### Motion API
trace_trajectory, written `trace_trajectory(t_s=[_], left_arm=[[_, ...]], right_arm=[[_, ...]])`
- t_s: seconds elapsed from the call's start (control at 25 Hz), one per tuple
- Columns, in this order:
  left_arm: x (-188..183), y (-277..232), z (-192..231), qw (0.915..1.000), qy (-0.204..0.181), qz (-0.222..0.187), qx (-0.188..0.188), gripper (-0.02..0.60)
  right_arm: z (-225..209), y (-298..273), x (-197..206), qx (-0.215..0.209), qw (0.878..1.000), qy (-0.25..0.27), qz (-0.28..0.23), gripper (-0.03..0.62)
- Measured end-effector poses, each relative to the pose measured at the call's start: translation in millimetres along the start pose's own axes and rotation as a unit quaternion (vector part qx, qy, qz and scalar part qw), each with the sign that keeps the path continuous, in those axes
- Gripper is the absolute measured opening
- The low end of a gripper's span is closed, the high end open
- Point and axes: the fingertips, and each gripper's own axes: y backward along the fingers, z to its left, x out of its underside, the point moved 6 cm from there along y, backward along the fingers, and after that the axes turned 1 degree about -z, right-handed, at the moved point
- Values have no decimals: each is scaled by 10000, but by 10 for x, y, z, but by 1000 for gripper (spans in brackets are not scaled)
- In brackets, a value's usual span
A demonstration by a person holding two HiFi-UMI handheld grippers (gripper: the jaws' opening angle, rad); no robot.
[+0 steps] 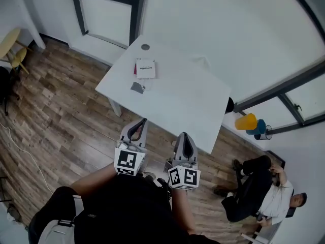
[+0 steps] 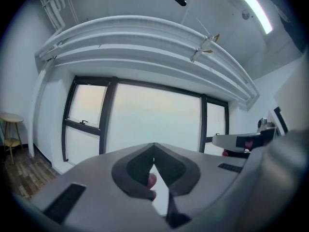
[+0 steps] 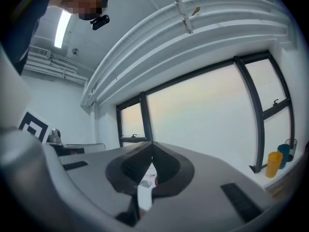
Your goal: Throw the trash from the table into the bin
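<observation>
No part of the task is judged done: all the trash is seen lying on the table (image 1: 193, 105), and no bin can be made out with certainty. Four pieces are counted there: one white-and-red packet (image 1: 145, 68), one grey crumpled scrap (image 1: 137, 88) just beside it, one small round grey piece (image 1: 145, 47) near the far corner, and one pale, faint scrap (image 1: 201, 61) well apart. Two tools are counted, the left hand-held gripper (image 1: 141, 123) and the right hand-held gripper (image 1: 184, 137), both held at the table's near edge with jaws closed together on nothing.

Office-like room: white table (image 1: 195, 108), large windows (image 2: 154, 122), wood floor (image 1: 61, 116), seated person (image 1: 264, 192).
</observation>
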Motion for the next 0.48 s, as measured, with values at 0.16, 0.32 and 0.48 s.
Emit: trace_trajectory(t_s=[0.16, 0.32, 0.48], left_arm=[[-132, 62, 286, 9998, -41, -179, -5, -3], [-177, 135, 351, 9995, 45, -299, -92, -3], [-178, 246, 294, 9994, 92, -295, -177, -3]], right_arm=[[315, -190, -16, -168, 9998, 22, -51, 6], [494, -242, 22, -458, 9989, 77, -22, 6], [555, -210, 23, -644, 9979, 114, 6, 6]])
